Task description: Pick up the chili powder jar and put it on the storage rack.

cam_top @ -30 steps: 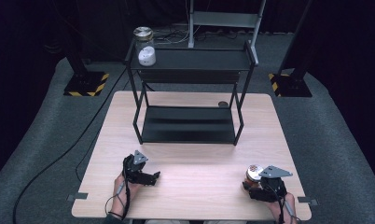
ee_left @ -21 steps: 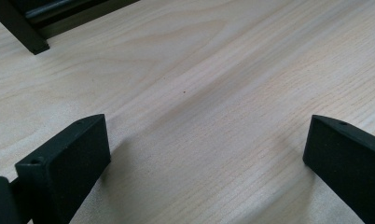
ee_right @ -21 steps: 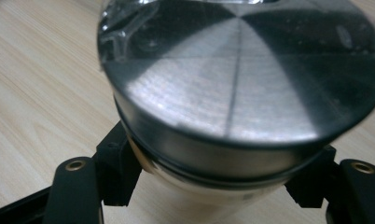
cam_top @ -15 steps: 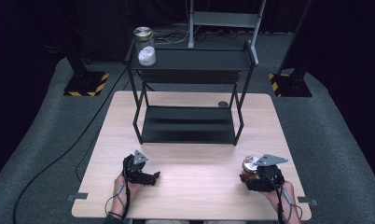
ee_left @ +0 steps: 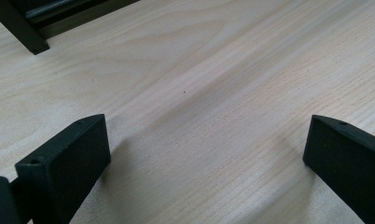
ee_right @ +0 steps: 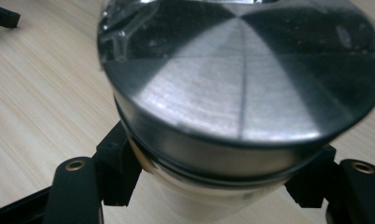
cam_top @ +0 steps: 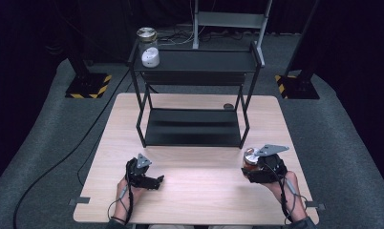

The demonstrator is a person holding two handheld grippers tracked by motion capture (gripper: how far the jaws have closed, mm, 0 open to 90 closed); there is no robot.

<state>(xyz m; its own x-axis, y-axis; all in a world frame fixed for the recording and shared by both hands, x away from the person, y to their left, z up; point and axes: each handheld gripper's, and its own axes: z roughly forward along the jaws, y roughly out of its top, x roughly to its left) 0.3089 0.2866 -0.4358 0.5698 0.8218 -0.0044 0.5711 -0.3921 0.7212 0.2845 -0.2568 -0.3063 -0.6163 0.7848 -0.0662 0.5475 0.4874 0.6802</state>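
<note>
A jar with a brushed metal lid [ee_right: 241,88] sits between the jaws of my right gripper [cam_top: 254,168], which is shut on it just under the lid. In the high view the jar [cam_top: 250,157] hangs above the table's front right part, near the black rack's front right leg. My left gripper [cam_top: 156,182] rests low over the front left of the table. Its jaws [ee_left: 204,158] stand wide open over bare wood with nothing between them.
A black two-tier rack [cam_top: 195,129] stands mid-table. On its top shelf sit a white round object [cam_top: 150,57] and a glass jar with a metal lid [cam_top: 146,34]. A small dark disc [cam_top: 228,106] lies behind the rack. The wooden table [cam_top: 199,200] is bare between the grippers.
My right gripper has risen with the jar and moved toward the rack's front right leg. My left gripper has stayed where it was.
</note>
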